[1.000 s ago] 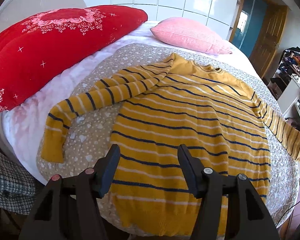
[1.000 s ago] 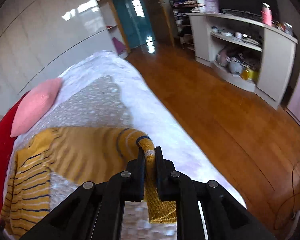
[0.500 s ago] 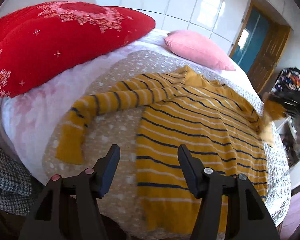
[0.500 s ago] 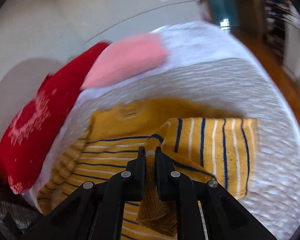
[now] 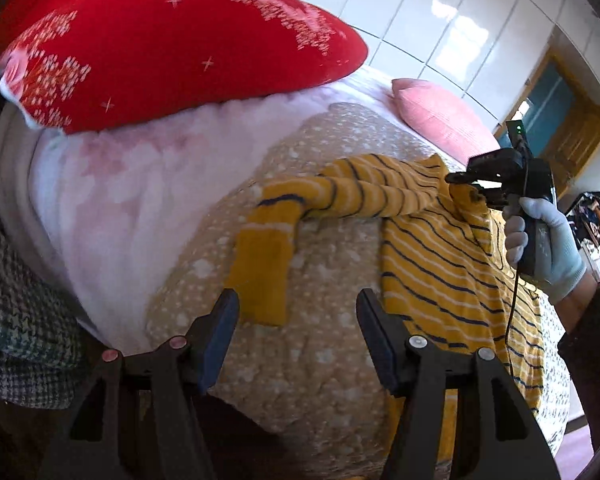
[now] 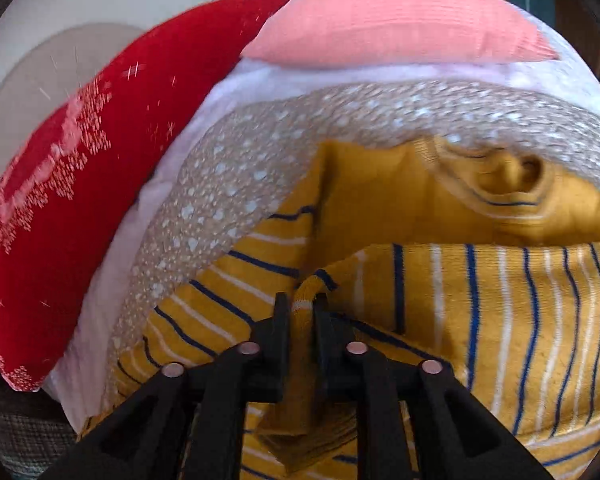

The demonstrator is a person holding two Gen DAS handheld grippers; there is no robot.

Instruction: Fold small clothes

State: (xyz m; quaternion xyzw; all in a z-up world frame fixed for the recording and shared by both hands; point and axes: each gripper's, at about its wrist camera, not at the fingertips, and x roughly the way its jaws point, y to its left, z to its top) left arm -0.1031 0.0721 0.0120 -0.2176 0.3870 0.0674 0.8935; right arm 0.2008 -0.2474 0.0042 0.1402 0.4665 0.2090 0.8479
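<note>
A yellow sweater with navy and white stripes [image 5: 440,256] lies on the bed. Its left sleeve [image 5: 284,216] stretches out to the left, its plain cuff [image 5: 262,280] just beyond my left gripper [image 5: 296,320], which is open and empty. My right gripper [image 6: 301,312] is shut on the right sleeve [image 6: 500,304] and holds it folded across the sweater's chest, below the collar [image 6: 512,176]. In the left wrist view the right gripper [image 5: 466,184] is over the sweater's top, held by a gloved hand.
A beige dotted blanket [image 5: 320,360] covers the bed under the sweater. A big red pillow [image 5: 160,44] and a pink pillow [image 5: 440,116] lie at the head. A checked cloth [image 5: 16,320] is at the left edge. A door [image 5: 560,128] is far right.
My right gripper has carried the right sleeve from the bed's right side across onto the sweater's chest. My left gripper has swung left towards the left sleeve's cuff, staying open.
</note>
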